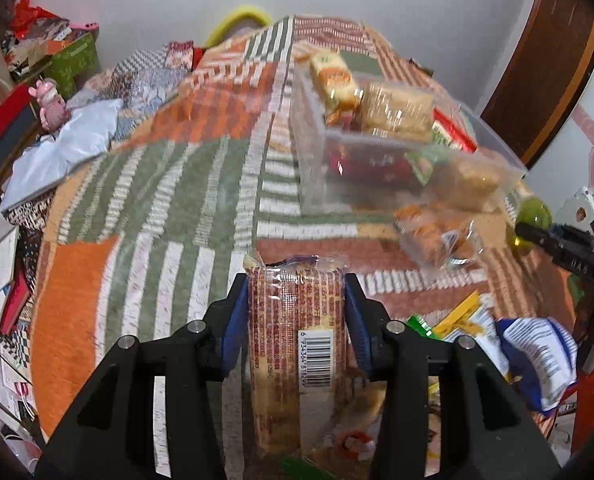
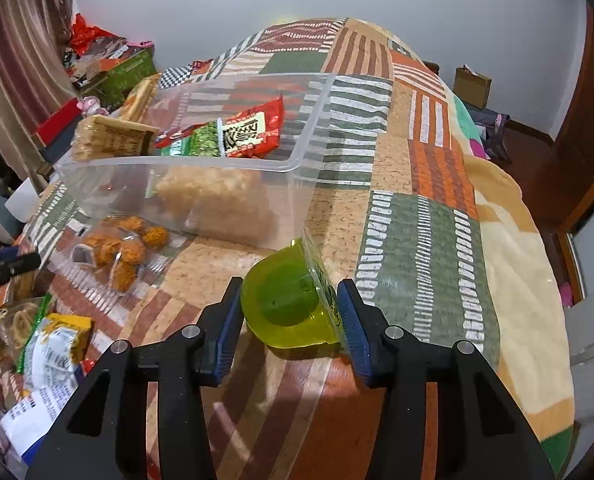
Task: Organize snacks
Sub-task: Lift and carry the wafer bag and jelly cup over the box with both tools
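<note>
My left gripper (image 1: 295, 280) is shut on a long red-and-tan cracker pack (image 1: 293, 344) with a barcode; both blue pads press its sides, and it hangs over the patterned bedspread (image 1: 157, 208). My right gripper (image 2: 291, 288) is shut on a green jelly cup (image 2: 281, 308) lying on its side, lid to the right. A clear plastic bin (image 2: 297, 164) stands ahead of it and holds cracker packs, a rice-crisp bar and a red packet (image 2: 253, 128). In the left wrist view the bin (image 1: 313, 184) is ahead to the right, with the jelly cup (image 1: 535, 212) at the right edge.
A clear bag of orange fried snacks (image 2: 125, 248) lies on the bedspread just before the bin. Several loose packets (image 2: 53, 348) are piled at the near left. Boxes and clutter (image 1: 69, 56) line the left side of the bed, and a brown door (image 1: 545, 80) stands at the right.
</note>
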Available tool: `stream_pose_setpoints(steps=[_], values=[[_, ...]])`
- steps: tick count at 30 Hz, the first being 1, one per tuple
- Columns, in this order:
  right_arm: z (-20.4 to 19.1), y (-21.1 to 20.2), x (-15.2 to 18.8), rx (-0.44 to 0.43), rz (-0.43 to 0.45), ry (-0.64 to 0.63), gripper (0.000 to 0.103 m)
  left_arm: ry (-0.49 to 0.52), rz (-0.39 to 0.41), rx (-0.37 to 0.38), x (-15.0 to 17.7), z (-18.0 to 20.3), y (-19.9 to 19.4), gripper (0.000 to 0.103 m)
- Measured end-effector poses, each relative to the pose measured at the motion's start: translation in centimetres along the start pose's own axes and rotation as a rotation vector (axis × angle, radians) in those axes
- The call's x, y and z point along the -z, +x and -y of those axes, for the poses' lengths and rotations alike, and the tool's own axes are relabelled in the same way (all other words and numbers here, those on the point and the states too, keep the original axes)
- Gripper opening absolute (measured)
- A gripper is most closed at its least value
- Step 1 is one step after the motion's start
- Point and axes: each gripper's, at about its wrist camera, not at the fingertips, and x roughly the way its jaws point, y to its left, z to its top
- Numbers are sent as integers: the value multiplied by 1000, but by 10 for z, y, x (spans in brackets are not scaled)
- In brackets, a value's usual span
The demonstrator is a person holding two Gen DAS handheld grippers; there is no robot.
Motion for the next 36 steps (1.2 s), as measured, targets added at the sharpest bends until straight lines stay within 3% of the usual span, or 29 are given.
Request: stream_pose_setpoints(steps=[12, 22, 36], values=[[-11, -44, -16, -30, 119, -5, 43, 10, 172, 38, -35, 13, -55, 45], [-23, -54, -37, -66, 187, -16, 43, 61, 286, 106, -75, 51, -81, 45], [-30, -39, -68, -91, 218, -28, 43, 101, 286, 189, -134, 107, -46, 45]])
